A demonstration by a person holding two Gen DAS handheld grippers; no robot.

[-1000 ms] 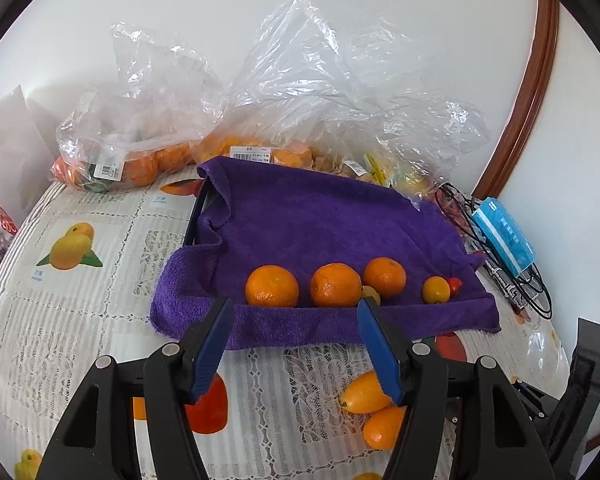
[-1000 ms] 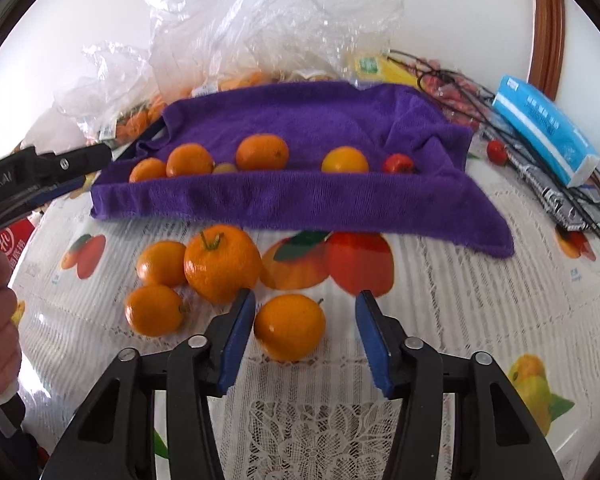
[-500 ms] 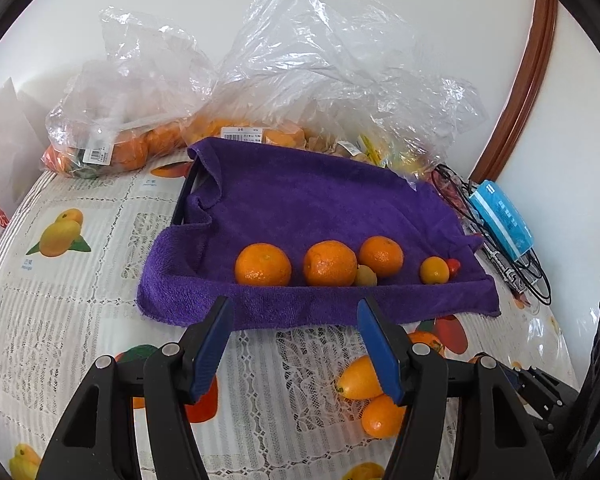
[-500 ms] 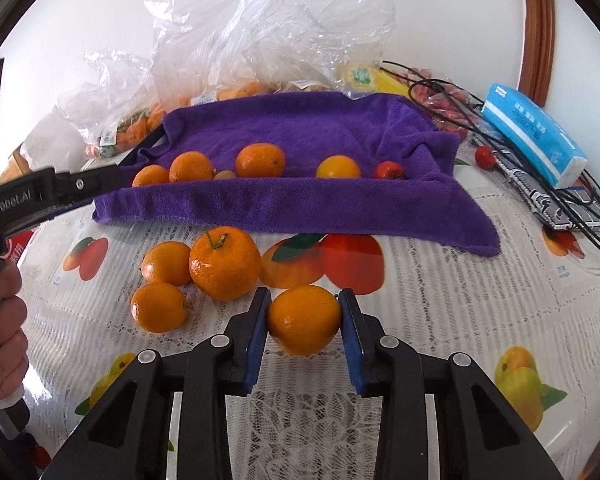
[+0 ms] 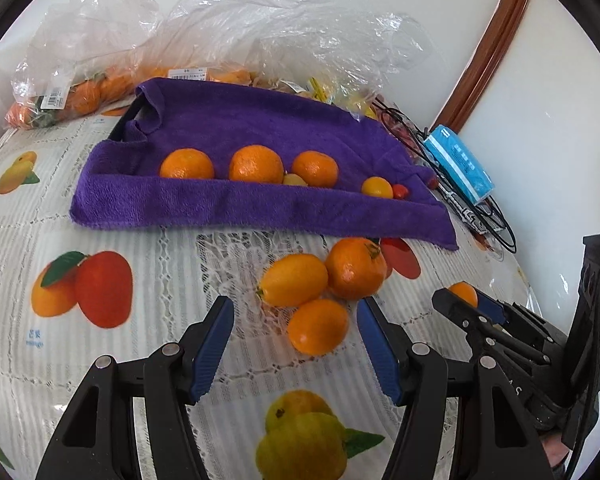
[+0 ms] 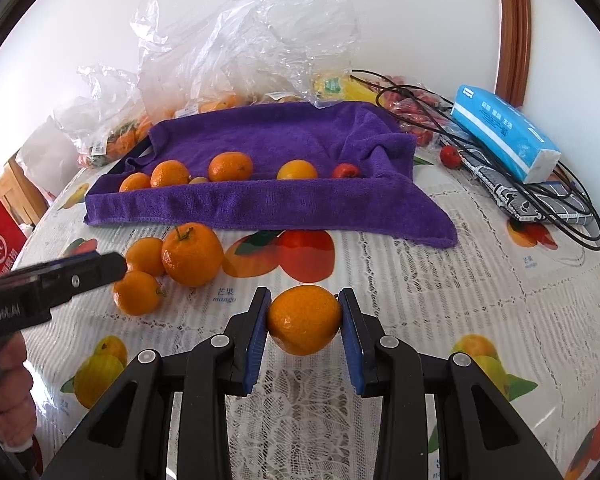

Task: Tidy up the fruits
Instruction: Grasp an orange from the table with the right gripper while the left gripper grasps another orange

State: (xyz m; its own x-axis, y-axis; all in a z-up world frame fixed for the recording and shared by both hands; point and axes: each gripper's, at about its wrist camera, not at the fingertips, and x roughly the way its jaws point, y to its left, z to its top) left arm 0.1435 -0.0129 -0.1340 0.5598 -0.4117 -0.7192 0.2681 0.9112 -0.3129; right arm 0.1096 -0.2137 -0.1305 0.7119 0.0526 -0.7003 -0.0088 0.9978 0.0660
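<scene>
My right gripper [image 6: 303, 318] is shut on an orange [image 6: 303, 319] and holds it just above the tablecloth; it also shows in the left wrist view [image 5: 465, 298]. My left gripper [image 5: 296, 326] is open, with a small orange [image 5: 318, 332] lying between its fingers. Two more oranges [image 5: 355, 268] lie just beyond it. A purple towel [image 5: 236, 204] over a tray carries a row of several oranges [image 5: 256, 164] and a small red fruit [image 5: 399, 191]. In the right wrist view the towel [image 6: 260, 200] lies behind three loose oranges [image 6: 192, 254].
Clear plastic bags of fruit [image 5: 84, 92] stand behind the towel against the wall. A blue tissue pack [image 6: 503, 132], black cables [image 6: 555, 204] and a loose red fruit [image 6: 449, 156] lie at the right. A red box [image 6: 0, 248] stands at the left table edge.
My right gripper closed on the orange and lifted it slightly. My left gripper moved down and right, from facing the towel to around the loose oranges.
</scene>
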